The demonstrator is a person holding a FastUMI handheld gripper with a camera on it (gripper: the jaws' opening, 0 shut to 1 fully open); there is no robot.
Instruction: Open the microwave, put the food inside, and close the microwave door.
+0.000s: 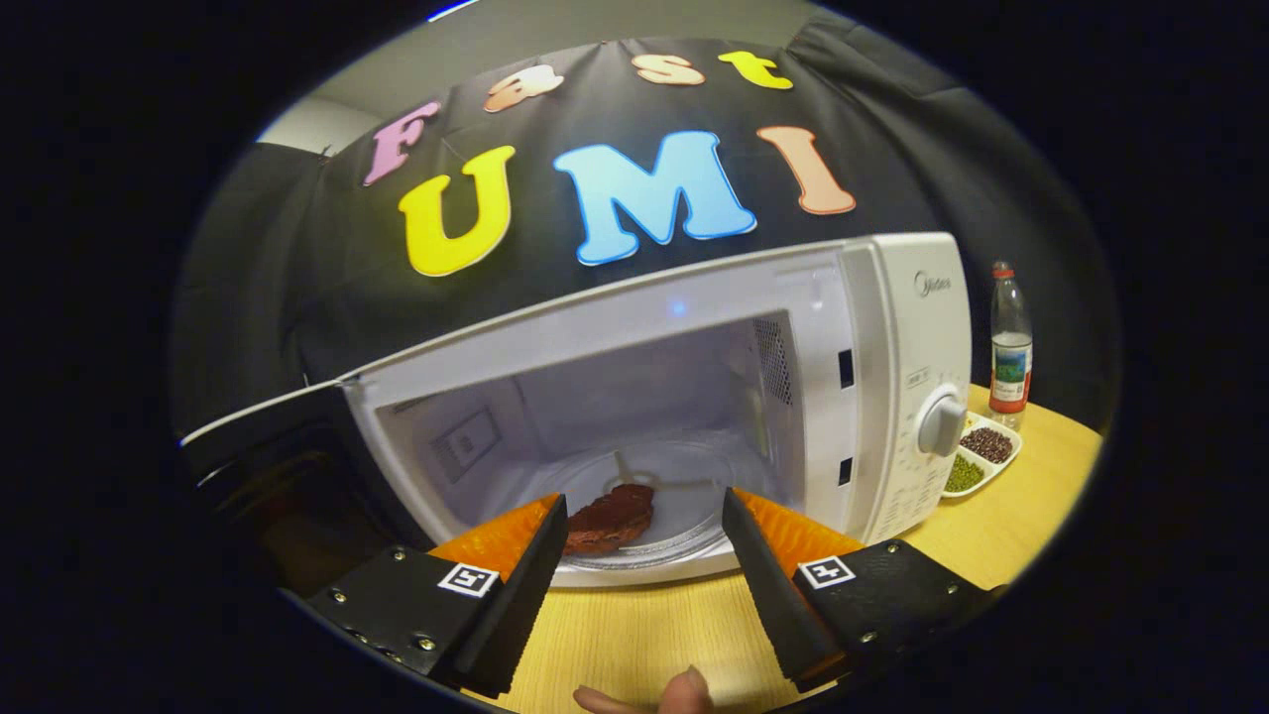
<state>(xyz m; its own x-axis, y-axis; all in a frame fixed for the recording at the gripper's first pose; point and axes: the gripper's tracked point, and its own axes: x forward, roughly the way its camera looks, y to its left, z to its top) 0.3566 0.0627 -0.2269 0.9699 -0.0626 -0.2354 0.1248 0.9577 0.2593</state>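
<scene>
Dark microwave door (268,436) swung wide leftward, white microwave (892,327) cavity gaping, brown slab of food (610,518) resting on glass turntable (684,496) inside, gripper (644,526) spread and empty at front sill, sectioned bean dish (980,456) and clear bottle (1010,347) rightward on wooden table (634,635).

The gripper (644,516) is held level with its two fingers (516,595) spread wide apart, nothing pressed between them, the tips pointing forward and angled slightly toward each other. Just behind and below the fingers, a person's fingertips (684,691) peek up at the gripper's underside.
</scene>
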